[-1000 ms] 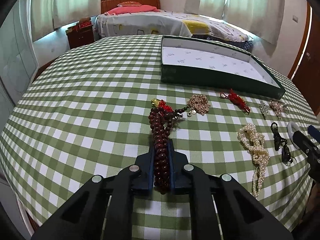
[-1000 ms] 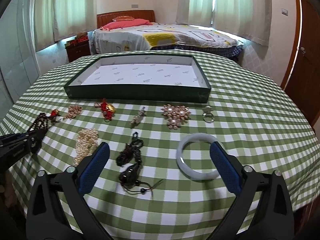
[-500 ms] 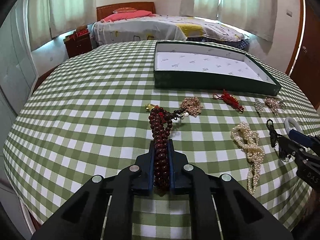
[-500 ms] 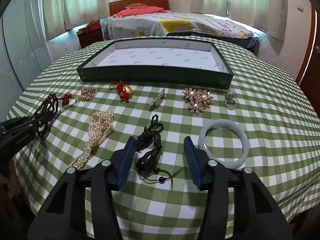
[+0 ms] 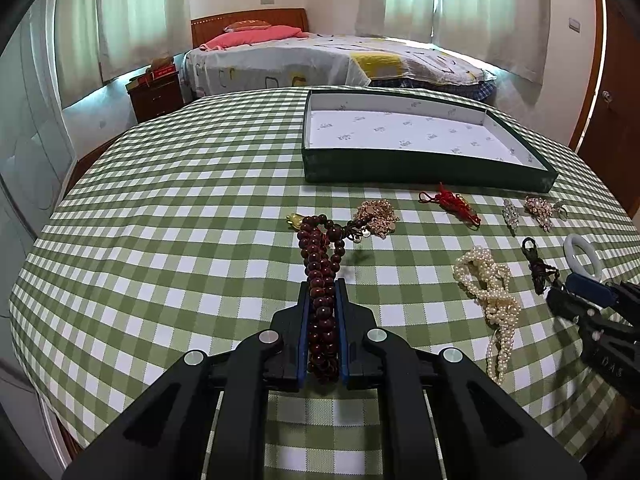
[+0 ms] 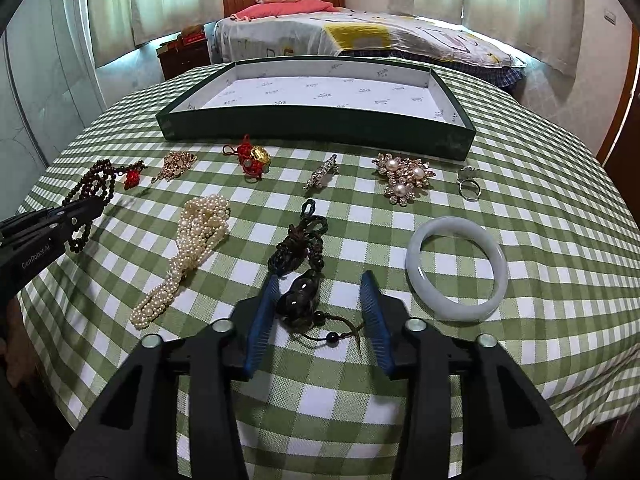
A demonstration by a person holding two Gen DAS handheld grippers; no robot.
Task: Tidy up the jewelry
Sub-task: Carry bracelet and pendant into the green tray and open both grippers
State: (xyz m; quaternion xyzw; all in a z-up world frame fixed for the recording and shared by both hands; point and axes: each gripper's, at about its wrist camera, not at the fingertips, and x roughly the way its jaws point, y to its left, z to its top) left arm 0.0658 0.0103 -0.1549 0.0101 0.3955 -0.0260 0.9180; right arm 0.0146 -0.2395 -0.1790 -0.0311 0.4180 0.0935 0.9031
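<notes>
My left claw [image 5: 322, 320] is clamped on the red-brown bead strand [image 5: 320, 264]; my right claw [image 6: 318, 308] is closing around the dark pendant cord [image 6: 298, 256] near the counter's front edge. Loose tails could snag, dragging the pearls [image 6: 192, 240].

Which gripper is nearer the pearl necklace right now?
Right, though not by much. The right gripper is closing around the dark pendant just beside the pearl necklace; the left gripper grips the wooden bead strand further away.

Tray [image 6: 320, 128] behind jewelry row, bangle [image 6: 456, 268] perhaps rightmost
</notes>
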